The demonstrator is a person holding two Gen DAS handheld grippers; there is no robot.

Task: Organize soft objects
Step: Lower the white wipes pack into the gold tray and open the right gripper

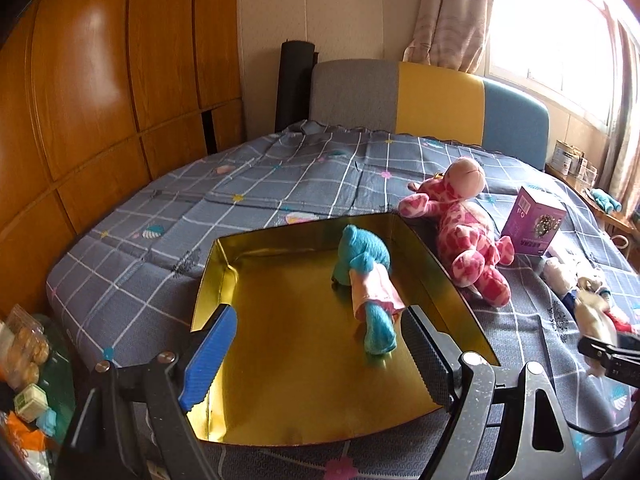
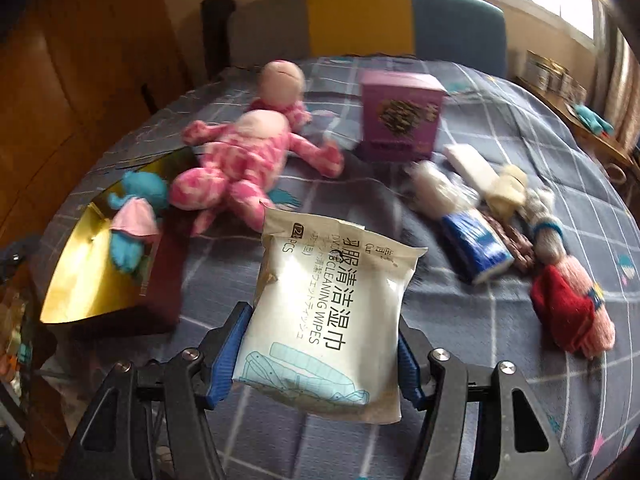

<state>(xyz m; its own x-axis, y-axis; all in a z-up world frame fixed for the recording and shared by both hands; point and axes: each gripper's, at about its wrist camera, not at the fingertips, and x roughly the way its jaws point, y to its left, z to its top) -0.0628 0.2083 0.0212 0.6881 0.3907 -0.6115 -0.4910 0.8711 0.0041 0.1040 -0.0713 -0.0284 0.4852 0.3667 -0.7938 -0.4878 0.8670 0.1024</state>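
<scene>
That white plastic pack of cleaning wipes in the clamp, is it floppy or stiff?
The white plastic pack of cleaning wipes probably flexes: its film is creased. It juts out from the right hand-held gripper without drooping, so likely light and fairly full. The glossy film may be slippery.

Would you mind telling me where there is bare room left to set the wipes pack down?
Bare gold floor fills the tray left of the blue doll. The bedspread is open between tray and headboard. It is crowded right of the pink giraffe, around the purple box.

Gold-lined box (image 1: pixel 304 392), turquoise plush (image 1: pixel 362 264), pink-spotted giraffe (image 1: pixel 468 232), grey checked bedspread (image 1: pixel 248 184)
</scene>
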